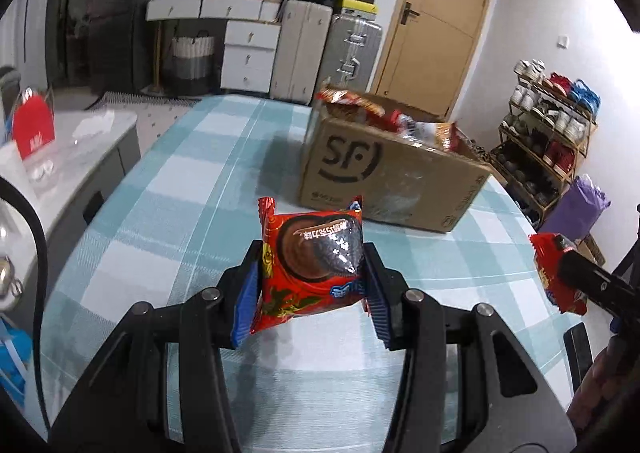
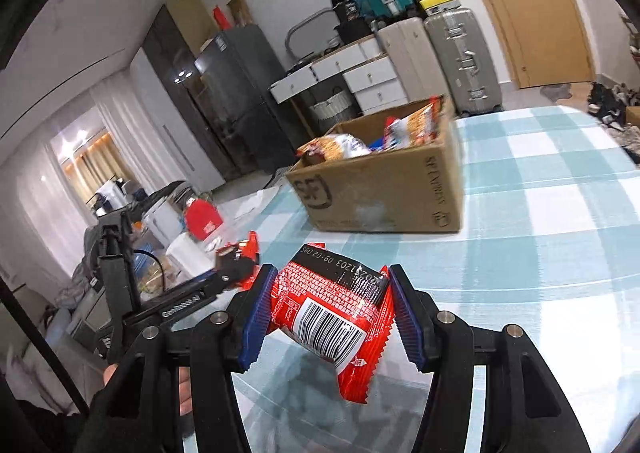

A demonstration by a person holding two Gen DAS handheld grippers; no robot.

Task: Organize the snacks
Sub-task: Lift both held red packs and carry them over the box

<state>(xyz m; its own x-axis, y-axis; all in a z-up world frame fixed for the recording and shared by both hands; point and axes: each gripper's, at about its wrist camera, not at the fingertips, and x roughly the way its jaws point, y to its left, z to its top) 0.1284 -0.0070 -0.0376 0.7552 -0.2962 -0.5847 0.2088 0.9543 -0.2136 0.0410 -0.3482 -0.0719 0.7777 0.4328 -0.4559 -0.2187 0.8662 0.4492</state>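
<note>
From the left wrist camera, the worktop spreads ahead of the left gripper under a cloth of pale blue and white checks. Beyond its far edge stand white drawers, suitcases and a wooden door; a shoe rack lies ahead to the right. The left gripper is clamped on a red snack packet, its blue pads pressing the two sides. The packet is held above the cloth, printed face toward the camera, its long axis running away from the gripper with one crimped end pointing forward. Ahead and slightly right sits an open cardboard box with snack bags inside. At the far right a second red packet shows, held by the other gripper.

From the right wrist camera, the same checked worktop runs forward, with a dark fridge and curtains ahead to the left. The right gripper is closed on the second red packet, back face with barcode upward, lifted off the cloth. It is tilted, its long axis slanting from far-left to near-right, one crimped end hanging back toward the camera. The cardboard box stands straight ahead. The left gripper appears off to the left with its packet.
</note>
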